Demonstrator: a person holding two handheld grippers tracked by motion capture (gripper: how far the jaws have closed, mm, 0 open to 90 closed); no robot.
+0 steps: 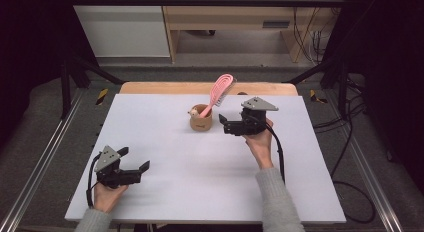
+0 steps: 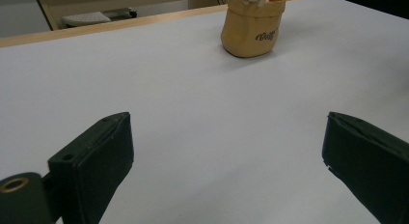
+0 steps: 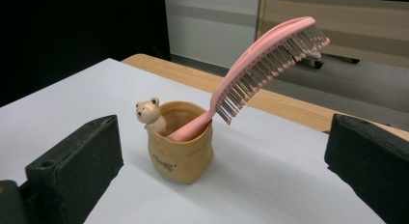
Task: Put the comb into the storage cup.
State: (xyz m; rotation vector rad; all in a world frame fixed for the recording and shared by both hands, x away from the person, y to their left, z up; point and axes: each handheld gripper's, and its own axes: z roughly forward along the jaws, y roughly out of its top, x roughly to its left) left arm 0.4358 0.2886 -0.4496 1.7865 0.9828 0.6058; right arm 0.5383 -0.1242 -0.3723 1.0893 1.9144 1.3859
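A tan sack-shaped holder (image 1: 200, 120) (image 2: 252, 25) (image 3: 180, 146) with a small bear figure (image 3: 150, 113) on its rim stands at the table's middle rear. A pink hairbrush (image 1: 219, 92) (image 3: 264, 63) rests handle-down in it and leans up to the right. My right gripper (image 1: 223, 121) (image 3: 222, 171) hovers just right of the holder, open, jaws pointing at it with nothing between them. Near the front left, my left gripper (image 1: 134, 159) (image 2: 226, 161) is open over bare table, far from the holder.
The white table top (image 1: 200, 162) has a wooden strip (image 1: 165, 87) along its far edge. Metal frame rails (image 1: 40, 162) run down both sides. Cabinets and loose cables (image 1: 310, 42) stand on the floor beyond the table.
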